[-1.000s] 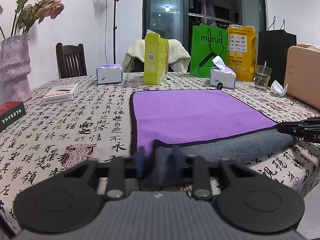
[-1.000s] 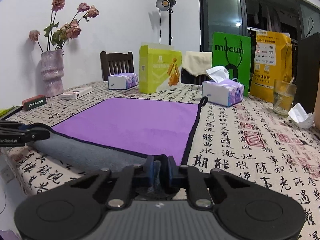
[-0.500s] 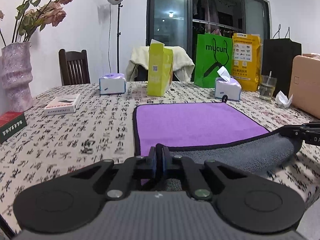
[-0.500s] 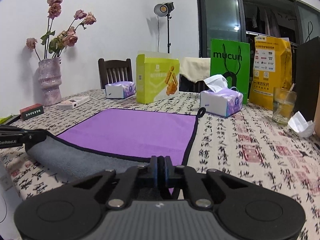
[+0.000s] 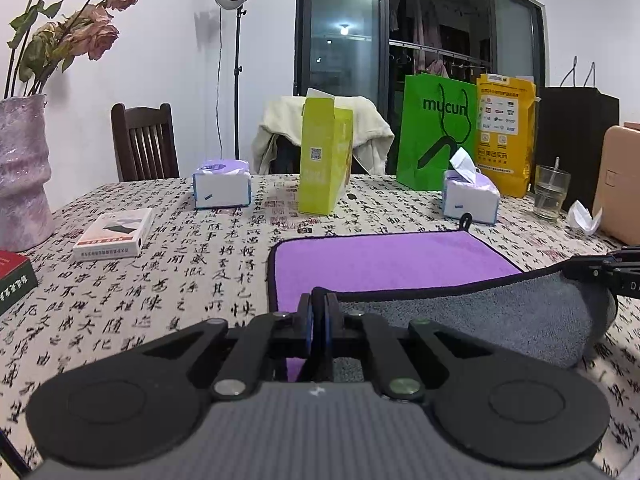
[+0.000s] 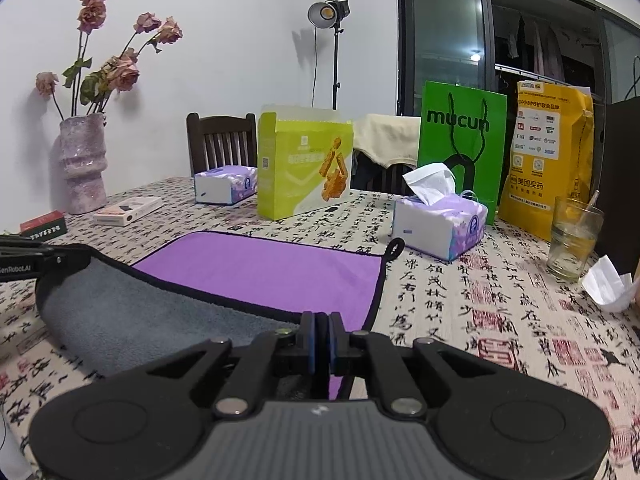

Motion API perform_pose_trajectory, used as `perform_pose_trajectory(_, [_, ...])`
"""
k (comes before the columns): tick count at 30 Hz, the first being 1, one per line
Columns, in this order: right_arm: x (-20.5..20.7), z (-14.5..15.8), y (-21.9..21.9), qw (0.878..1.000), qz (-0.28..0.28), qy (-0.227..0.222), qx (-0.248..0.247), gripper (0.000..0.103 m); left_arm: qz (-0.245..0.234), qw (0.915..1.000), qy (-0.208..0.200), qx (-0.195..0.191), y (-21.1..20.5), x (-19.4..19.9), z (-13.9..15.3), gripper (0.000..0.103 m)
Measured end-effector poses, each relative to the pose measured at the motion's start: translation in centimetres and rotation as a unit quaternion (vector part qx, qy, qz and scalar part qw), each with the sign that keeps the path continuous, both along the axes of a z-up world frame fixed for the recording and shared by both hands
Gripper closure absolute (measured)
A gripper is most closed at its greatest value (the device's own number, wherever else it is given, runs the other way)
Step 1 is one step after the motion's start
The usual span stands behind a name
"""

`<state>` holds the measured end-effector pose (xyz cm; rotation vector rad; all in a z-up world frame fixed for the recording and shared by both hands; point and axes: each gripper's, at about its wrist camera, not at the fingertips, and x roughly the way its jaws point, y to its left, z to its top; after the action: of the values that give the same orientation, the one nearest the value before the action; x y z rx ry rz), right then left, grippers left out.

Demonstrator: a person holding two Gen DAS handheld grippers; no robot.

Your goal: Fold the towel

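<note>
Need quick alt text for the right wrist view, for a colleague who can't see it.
The right gripper is shut on the near corner of the purple towel with grey underside, lifting its edge so the grey side shows; the left gripper holds the other near corner. Behind, on the calligraphy-print tablecloth, stand tissue boxes, a lime carton and a green bag.

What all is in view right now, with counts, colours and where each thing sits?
purple microfibre towel with grey underside: 1, near edge lifted, table centre
white-and-purple tissue packs: 2, beyond the towel
lime-green cardboard box: 1, upright between the packs
green paper bag: 1, far edge
yellow plastic bag: 1, beside the green bag
clear glass: 1, far right
pink vase of dried roses: 1, far left
calligraphy-print tablecloth: 1, covering the table
left gripper: 1, black, shut on near left corner
right gripper: 1, black, shut on near right corner
</note>
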<state>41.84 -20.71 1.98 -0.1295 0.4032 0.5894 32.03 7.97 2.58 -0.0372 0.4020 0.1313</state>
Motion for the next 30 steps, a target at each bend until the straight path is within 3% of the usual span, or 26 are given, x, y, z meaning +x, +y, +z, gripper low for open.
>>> perform_pose_trajectory(30, [9.9, 3.5, 3.0, 1.0, -0.007, 0.001, -0.016, 0.097, 0.007, 1.0, -0.007, 0.002, 2.3, 9.4, 4.0, 0.096])
